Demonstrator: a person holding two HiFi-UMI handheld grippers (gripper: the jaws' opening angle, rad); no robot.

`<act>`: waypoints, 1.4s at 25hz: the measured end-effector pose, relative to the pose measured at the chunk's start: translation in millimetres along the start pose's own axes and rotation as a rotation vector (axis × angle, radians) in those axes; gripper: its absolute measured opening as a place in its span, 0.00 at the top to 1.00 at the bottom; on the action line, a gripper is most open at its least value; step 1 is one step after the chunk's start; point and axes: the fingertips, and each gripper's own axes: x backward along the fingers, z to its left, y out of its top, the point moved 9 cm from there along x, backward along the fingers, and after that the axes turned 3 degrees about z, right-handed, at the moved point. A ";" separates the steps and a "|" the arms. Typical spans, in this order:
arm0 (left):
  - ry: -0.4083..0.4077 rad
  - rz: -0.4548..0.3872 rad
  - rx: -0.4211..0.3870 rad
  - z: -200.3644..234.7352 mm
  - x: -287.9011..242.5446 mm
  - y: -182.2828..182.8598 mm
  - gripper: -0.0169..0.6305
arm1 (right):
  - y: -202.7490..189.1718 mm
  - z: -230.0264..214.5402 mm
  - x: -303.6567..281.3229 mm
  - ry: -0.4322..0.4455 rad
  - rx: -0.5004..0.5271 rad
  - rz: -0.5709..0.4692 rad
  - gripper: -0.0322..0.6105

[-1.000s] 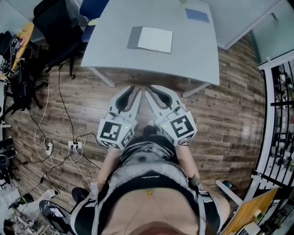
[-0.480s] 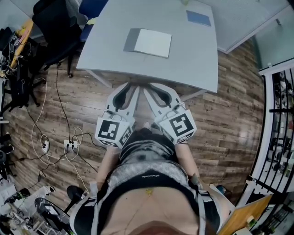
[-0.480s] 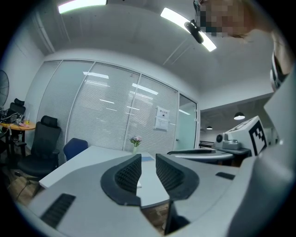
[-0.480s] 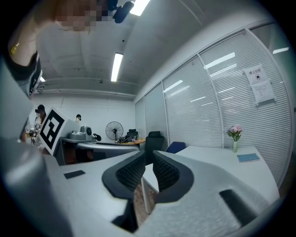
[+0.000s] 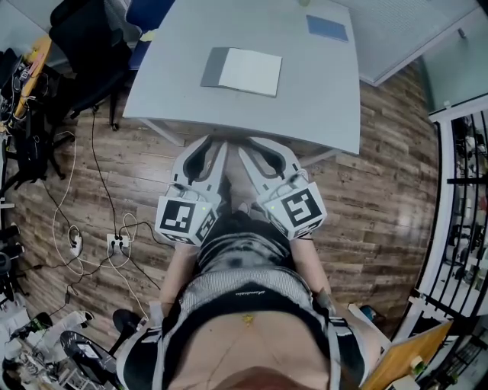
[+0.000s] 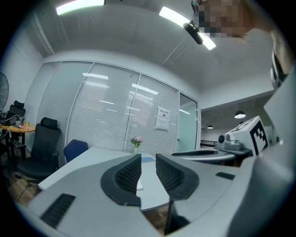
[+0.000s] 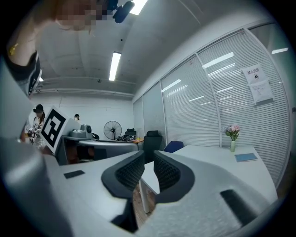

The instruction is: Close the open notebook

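Observation:
The open notebook lies flat on the grey table, a grey cover at its left and a white page at its right. In the head view both grippers are held side by side over the wooden floor, just before the table's near edge. My left gripper points at the table, its jaws a narrow gap apart with nothing between them. My right gripper stands the same way beside it, also holding nothing. In the left gripper view a sliver of the notebook shows between the jaws. The right gripper view shows the table's corner and leg.
A thin blue book lies at the table's far right. A small vase of flowers stands at the far end. Black office chairs and a blue chair stand left. Cables and a power strip lie on the floor.
Both grippers have come a little closer to the table's near edge, together with the person. Their jaws stand as before.

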 end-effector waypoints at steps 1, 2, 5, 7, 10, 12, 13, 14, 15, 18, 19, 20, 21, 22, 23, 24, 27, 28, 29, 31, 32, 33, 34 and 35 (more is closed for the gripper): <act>-0.002 -0.003 0.000 0.9 -2.0 0.6 0.86 | 0.4 -1.4 -0.7 -0.004 0.001 -0.001 0.85; -0.004 -0.006 -0.001 1.9 -4.0 1.4 0.86 | 1.1 -2.8 -1.5 -0.009 -0.001 -0.003 0.85; -0.005 -0.005 0.004 5.7 -8.9 6.9 0.86 | 4.0 -6.9 -6.1 -0.022 -0.007 -0.011 0.85; -0.011 -0.007 0.005 9.2 -14.5 7.9 0.86 | 4.3 -10.9 -10.6 -0.026 -0.008 -0.012 0.85; -0.028 -0.014 0.000 14.4 -26.3 7.9 0.86 | 5.2 -19.7 -17.6 -0.033 -0.008 -0.010 0.85; -0.034 -0.014 0.000 18.1 -32.4 8.9 0.86 | 5.8 -23.9 -22.4 -0.038 -0.010 -0.009 0.85; -0.038 -0.012 0.001 20.2 -35.1 8.8 0.86 | 5.7 -25.6 -24.9 -0.041 -0.011 -0.009 0.85; -0.041 -0.010 0.002 22.5 -38.1 8.7 0.86 | 5.6 -27.5 -27.6 -0.044 -0.013 -0.008 0.85; -0.045 -0.008 0.002 24.7 -41.5 8.8 0.86 | 5.8 -29.8 -30.3 -0.047 -0.014 -0.008 0.85; -0.060 -0.008 0.001 30.5 -53.0 11.3 0.86 | 8.0 -37.7 -38.1 -0.057 -0.018 -0.006 0.85; -0.065 -0.008 0.003 32.6 -57.0 12.1 0.86 | 8.6 -40.3 -40.8 -0.061 -0.019 -0.005 0.85; -0.070 -0.007 0.004 35.3 -61.4 12.7 0.86 | 9.1 -43.2 -44.0 -0.065 -0.020 -0.003 0.85; -0.075 -0.007 0.005 38.3 -66.3 13.1 0.86 | 9.5 -46.5 -47.7 -0.068 -0.019 0.000 0.85; -0.082 -0.006 0.007 41.5 -71.7 13.4 0.86 | 10.0 -50.3 -51.5 -0.073 -0.018 0.002 0.85; -0.089 -0.004 0.007 44.4 -77.2 13.8 0.86 | 10.4 -54.4 -55.0 -0.079 -0.019 0.004 0.85; -0.097 -0.002 0.007 47.1 -82.4 14.3 0.86 | 10.9 -58.4 -58.4 -0.085 -0.020 0.005 0.85; -0.119 0.007 0.007 56.4 -96.8 18.6 0.86 | 13.5 -68.3 -69.9 -0.099 -0.022 0.010 0.85; -0.124 0.012 0.009 59.6 -101.2 21.1 0.86 | 14.7 -71.1 -74.2 -0.101 -0.021 0.012 0.85; -0.129 0.015 0.010 62.8 -105.6 22.9 0.86 | 16.0 -73.8 -78.4 -0.103 -0.021 0.014 0.85; -0.146 0.012 0.013 69.8 -114.7 22.7 0.86 | 18.3 -79.2 -86.7 -0.105 -0.021 0.015 0.85; -0.153 0.011 0.014 73.3 -119.3 22.5 0.86 | 19.3 -82.0 -90.9 -0.106 -0.021 0.015 0.85; -0.160 0.012 0.016 76.5 -123.7 22.6 0.86 | 20.4 -84.6 -95.1 -0.107 -0.019 0.015 0.85; -0.165 0.016 0.017 79.6 -127.8 23.2 0.86 | 21.4 -87.1 -99.3 -0.108 -0.019 0.016 0.85; -0.169 0.022 0.018 82.8 -131.6 24.3 0.86 | 22.4 -89.3 -103.4 -0.111 -0.018 0.017 0.85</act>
